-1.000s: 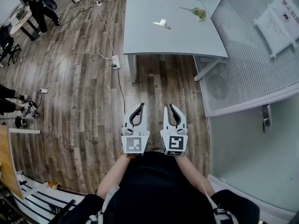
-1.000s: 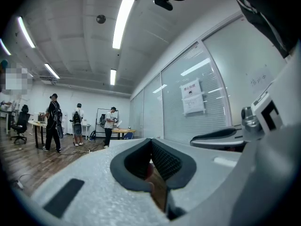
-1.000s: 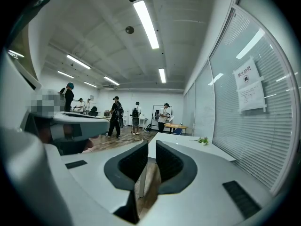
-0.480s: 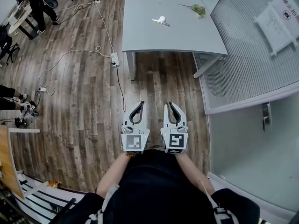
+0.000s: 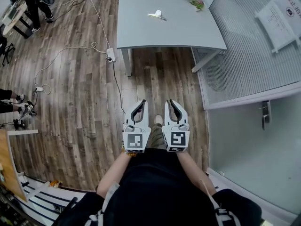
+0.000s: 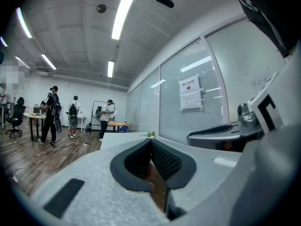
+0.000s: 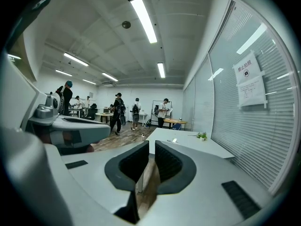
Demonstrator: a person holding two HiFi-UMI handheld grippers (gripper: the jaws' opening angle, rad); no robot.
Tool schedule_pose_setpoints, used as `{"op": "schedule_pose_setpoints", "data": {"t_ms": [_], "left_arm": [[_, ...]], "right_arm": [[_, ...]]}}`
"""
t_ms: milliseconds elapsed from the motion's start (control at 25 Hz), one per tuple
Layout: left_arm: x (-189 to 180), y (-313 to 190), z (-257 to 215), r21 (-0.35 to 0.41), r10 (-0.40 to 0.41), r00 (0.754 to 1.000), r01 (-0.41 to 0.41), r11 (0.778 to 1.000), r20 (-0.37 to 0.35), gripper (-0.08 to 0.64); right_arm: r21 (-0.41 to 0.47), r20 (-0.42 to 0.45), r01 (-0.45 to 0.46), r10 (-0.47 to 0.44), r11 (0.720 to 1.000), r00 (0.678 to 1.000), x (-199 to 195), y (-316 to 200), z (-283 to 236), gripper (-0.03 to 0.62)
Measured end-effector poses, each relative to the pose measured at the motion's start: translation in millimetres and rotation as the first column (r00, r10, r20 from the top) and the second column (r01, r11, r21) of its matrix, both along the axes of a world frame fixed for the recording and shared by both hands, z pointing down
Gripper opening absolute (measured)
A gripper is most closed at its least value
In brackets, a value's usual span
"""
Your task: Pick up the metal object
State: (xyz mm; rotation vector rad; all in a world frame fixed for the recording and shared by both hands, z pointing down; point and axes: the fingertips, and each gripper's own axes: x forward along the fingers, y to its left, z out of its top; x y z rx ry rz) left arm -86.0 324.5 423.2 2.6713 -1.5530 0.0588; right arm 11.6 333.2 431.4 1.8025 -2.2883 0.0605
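Hard to make out from the head view: the metal object, only a small pale, shiny shape lying flat on the grey table, far ahead of both sets of fingertips and well apart from them. Shows the left gripper and the right gripper side by side above a wood-plank floor, white shells around black ribbed pads that curve to a point. Too small to pick out the metal object in the left gripper view. Shows there instead the fingers clenched tip to tip on nothing. Catches, in the right gripper view, pads drawn together to a thin slit, nothing between them. Places the object as a bright glint just beyond those fingertips on the tabletop, with a green sprig off to their right.
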Motion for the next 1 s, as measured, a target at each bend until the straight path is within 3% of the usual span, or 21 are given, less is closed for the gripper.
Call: {"op": "schedule_pose_setpoints", "data": {"t_ms": [320, 1000], "left_arm": [[22, -29, -2, -0.022, -0.004, 1.0, 0.004, 1.0, 0.015, 0.011], [105, -102, 2, -0.054, -0.053, 0.996, 0.057, 0.997, 0.076, 0.011]], "right_arm": [[-0.016, 0.021, 0.0, 0.001, 1.0, 1.0, 31, -39, -4, 0.038], [-0.046, 0.075, 0.172, -0.168, 0.984, 0.983, 85, -134, 4, 0.035]]}}
